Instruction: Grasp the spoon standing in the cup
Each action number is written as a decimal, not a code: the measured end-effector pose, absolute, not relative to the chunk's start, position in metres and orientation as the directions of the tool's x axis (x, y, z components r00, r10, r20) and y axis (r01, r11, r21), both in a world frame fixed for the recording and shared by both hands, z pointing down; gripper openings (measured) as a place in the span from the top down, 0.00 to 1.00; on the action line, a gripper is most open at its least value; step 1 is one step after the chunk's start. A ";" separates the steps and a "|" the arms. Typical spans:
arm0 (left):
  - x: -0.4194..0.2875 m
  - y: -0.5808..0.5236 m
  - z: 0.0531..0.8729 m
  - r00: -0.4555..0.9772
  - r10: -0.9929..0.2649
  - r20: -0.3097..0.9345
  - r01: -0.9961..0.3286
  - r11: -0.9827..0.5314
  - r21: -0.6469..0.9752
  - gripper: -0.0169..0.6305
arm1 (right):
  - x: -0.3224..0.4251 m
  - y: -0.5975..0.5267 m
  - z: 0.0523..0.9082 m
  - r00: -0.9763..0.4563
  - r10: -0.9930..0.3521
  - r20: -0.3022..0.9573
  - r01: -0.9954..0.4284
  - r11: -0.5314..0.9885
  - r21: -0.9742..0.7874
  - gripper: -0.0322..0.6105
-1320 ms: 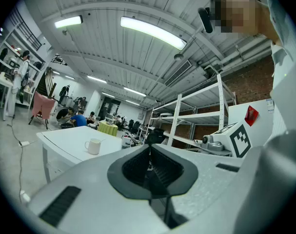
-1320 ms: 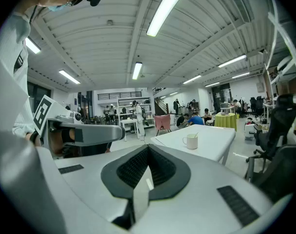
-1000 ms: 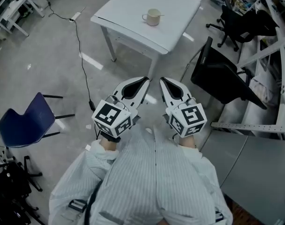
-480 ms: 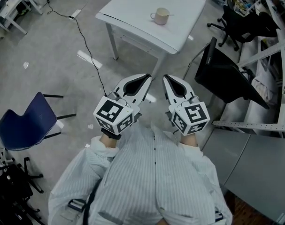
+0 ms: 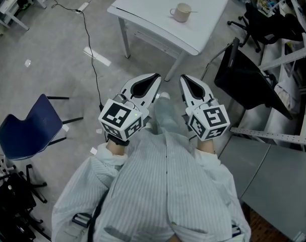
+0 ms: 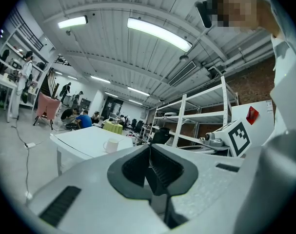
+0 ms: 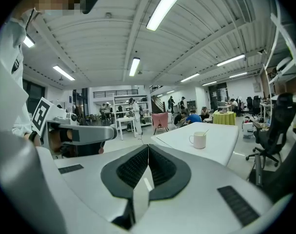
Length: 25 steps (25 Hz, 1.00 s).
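Observation:
A cream cup (image 5: 181, 12) stands on a white table (image 5: 153, 9) far ahead of me, with a thin spoon (image 5: 191, 11) leaning out of it to the right. The cup (image 6: 110, 146) shows small in the left gripper view, and the cup (image 7: 198, 140) with its spoon (image 7: 205, 130) in the right gripper view. My left gripper (image 5: 156, 76) and right gripper (image 5: 183, 78) are held side by side close to my chest, well short of the table. Both have their jaws closed together with nothing between them.
A black office chair (image 5: 246, 79) stands right of the table, a blue chair (image 5: 26, 130) at the left. A black cable (image 5: 89, 59) runs across the grey floor. Metal shelving (image 5: 289, 59) lines the right side. People sit and stand at other tables in the distance (image 7: 187, 117).
The table and cup have shifted up and right in the head view as I step forward. A leg now shows between the grippers. Both grippers stay shut, held in the same pose.

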State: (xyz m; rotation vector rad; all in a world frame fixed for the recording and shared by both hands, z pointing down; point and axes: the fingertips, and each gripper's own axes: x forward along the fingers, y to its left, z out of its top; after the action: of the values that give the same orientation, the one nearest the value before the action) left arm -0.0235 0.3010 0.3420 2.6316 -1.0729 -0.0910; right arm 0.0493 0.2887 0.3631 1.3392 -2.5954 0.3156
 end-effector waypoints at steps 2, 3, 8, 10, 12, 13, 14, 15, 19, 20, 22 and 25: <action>-0.024 0.290 0.344 0.716 -0.695 0.055 -0.677 -0.674 0.297 0.95 | 0.049 0.277 0.366 -0.571 -0.772 0.279 -0.817 0.568 -0.097 0.94; -0.024 0.285 0.345 0.714 -0.697 0.056 -0.679 -0.672 0.297 0.95 | 0.048 0.271 0.367 -0.573 -0.770 0.281 -0.815 0.571 -0.099 0.94; -0.018 0.248 0.349 0.711 -0.701 0.064 -0.683 -0.665 0.301 0.95 | 0.051 0.233 0.371 -0.586 -0.757 0.287 -0.805 0.583 -0.107 0.94; -0.012 0.230 0.350 0.709 -0.702 0.067 -0.684 -0.662 0.306 0.95 | 0.055 0.216 0.372 -0.590 -0.753 0.292 -0.803 0.587 -0.108 0.94; -0.007 0.212 0.350 0.708 -0.703 0.069 -0.685 -0.660 0.309 0.95 | 0.059 0.197 0.371 -0.594 -0.747 0.298 -0.799 0.592 -0.109 0.94; -0.004 0.203 0.349 0.706 -0.705 0.069 -0.687 -0.658 0.310 0.95 | 0.061 0.188 0.370 -0.597 -0.744 0.301 -0.796 0.595 -0.110 0.94; -0.001 0.194 0.347 0.704 -0.707 0.069 -0.689 -0.655 0.311 0.95 | 0.064 0.179 0.370 -0.600 -0.740 0.303 -0.794 0.598 -0.112 0.94; 0.002 0.185 0.346 0.700 -0.710 0.069 -0.692 -0.652 0.312 0.95 | 0.066 0.170 0.369 -0.603 -0.737 0.305 -0.791 0.601 -0.113 0.94; 0.013 0.149 0.342 0.688 -0.722 0.075 -0.704 -0.638 0.311 0.95 | 0.077 0.133 0.366 -0.616 -0.724 0.311 -0.780 0.614 -0.117 0.94; 0.015 0.140 0.341 0.683 -0.726 0.076 -0.709 -0.634 0.310 0.95 | 0.079 0.124 0.365 -0.620 -0.720 0.311 -0.777 0.618 -0.119 0.94; 0.020 0.121 0.340 0.671 -0.737 0.078 -0.720 -0.622 0.308 0.95 | 0.086 0.105 0.363 -0.630 -0.713 0.309 -0.769 0.627 -0.121 0.94; 0.029 0.094 0.339 0.650 -0.756 0.077 -0.738 -0.604 0.303 0.95 | 0.096 0.076 0.363 -0.646 -0.700 0.306 -0.755 0.645 -0.120 0.94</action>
State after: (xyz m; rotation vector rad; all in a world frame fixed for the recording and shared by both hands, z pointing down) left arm 0.0288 0.0938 0.3388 2.5635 -1.1949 -0.0841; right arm 0.0957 0.0760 0.3628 1.1841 -2.6333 0.3488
